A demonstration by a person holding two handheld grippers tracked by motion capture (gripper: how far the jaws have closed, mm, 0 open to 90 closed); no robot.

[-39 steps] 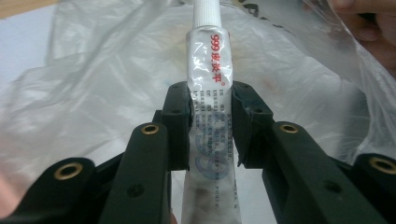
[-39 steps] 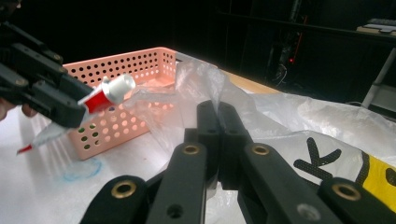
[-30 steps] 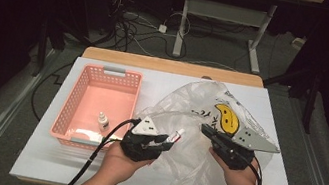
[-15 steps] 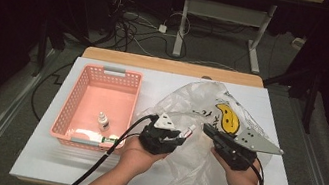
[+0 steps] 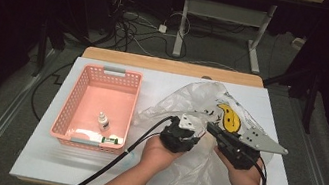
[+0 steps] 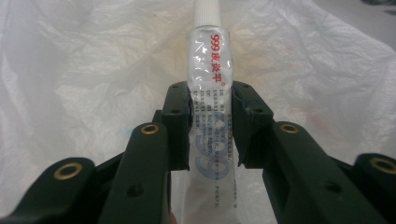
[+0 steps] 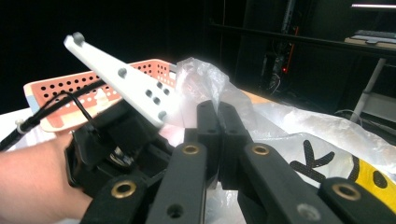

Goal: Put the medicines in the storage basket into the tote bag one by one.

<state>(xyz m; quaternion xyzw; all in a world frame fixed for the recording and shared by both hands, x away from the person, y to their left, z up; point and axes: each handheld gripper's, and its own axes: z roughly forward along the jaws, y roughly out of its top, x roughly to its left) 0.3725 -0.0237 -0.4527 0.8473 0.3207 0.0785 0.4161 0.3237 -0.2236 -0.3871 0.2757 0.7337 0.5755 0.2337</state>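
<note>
- Table (image 5: 88, 171), white-topped, bears all the work; a pink basket (image 5: 74, 103) stands at its left and a clear plastic bag (image 5: 199, 174) with a yellow smiling face lies crumpled at its right
- Plastic bag, largest of the handled things, is pinched at a raised fold by the right gripper (image 7: 217, 114), jaws clenched together on the film; judged, this grip holds the bag's mouth up for access
- Basket already holds a small dropper bottle (image 5: 104, 122) and a flat green-ended item (image 5: 111, 140) lying near its front wall; judged, these are transfers already made
- Left gripper (image 6: 210, 126) grasps a white ointment tube (image 6: 210, 93) by its middle, cap pointing away, over the bag's film; the tube is clamped from both sides
- Remaining, as judged: carrying the tube across to the basket and releasing it there; whether more items stay inside the bag cannot be told
</note>
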